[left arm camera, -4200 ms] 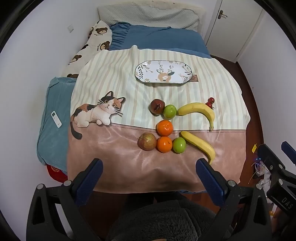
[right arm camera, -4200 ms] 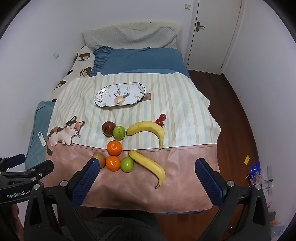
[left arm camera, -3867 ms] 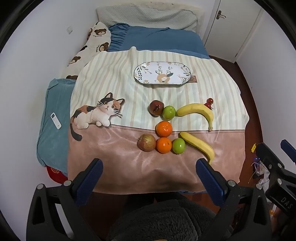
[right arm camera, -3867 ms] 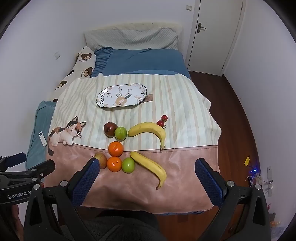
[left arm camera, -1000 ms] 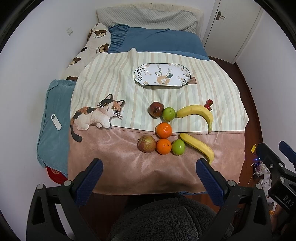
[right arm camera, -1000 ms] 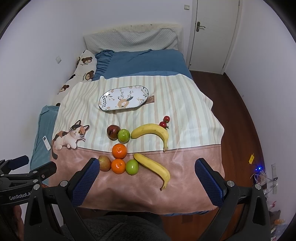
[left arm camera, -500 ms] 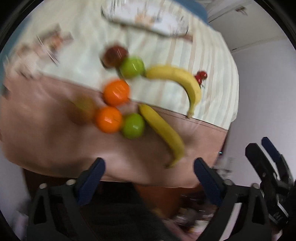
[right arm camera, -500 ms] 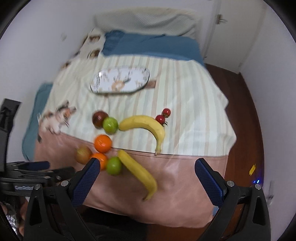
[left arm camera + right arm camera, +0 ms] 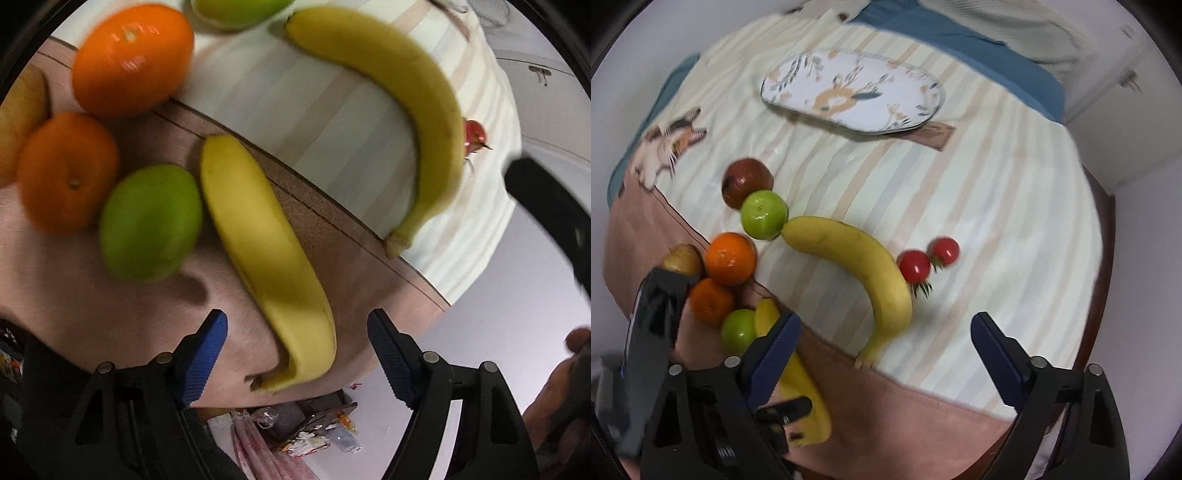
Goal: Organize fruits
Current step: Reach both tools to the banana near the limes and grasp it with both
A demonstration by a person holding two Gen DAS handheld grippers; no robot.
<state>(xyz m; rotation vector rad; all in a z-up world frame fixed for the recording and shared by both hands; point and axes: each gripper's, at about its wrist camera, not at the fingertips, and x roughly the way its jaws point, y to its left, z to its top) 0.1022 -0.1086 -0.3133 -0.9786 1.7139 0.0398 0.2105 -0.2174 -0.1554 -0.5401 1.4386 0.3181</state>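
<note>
The bed [image 9: 1015,206] is covered with a striped cream and pink blanket, and a flowered oval plate [image 9: 853,88] sits empty toward the pillow end. My left tool [image 9: 297,354] hangs just over the stem end of the nearer banana [image 9: 262,240]; its blue fingers stand either side of that end without touching it, and they are closing. Beside that banana lies a green apple [image 9: 147,221], touching it, then two oranges [image 9: 68,171] and, at the edge of the left view, a yellowish apple [image 9: 18,114].

My right tool [image 9: 884,347] points down over the stem end of the other banana [image 9: 864,258], the curved one on the striped part. Its fingers are wide apart, clear of the fruit, and narrowing. Two cherry tomatoes [image 9: 915,266] sit just beside that banana's outer curve. At its blunt tip a second green apple [image 9: 762,214] touches it, with a dark red apple [image 9: 746,181] behind. In the right view my left tool shows low at the left, over the nearer banana
</note>
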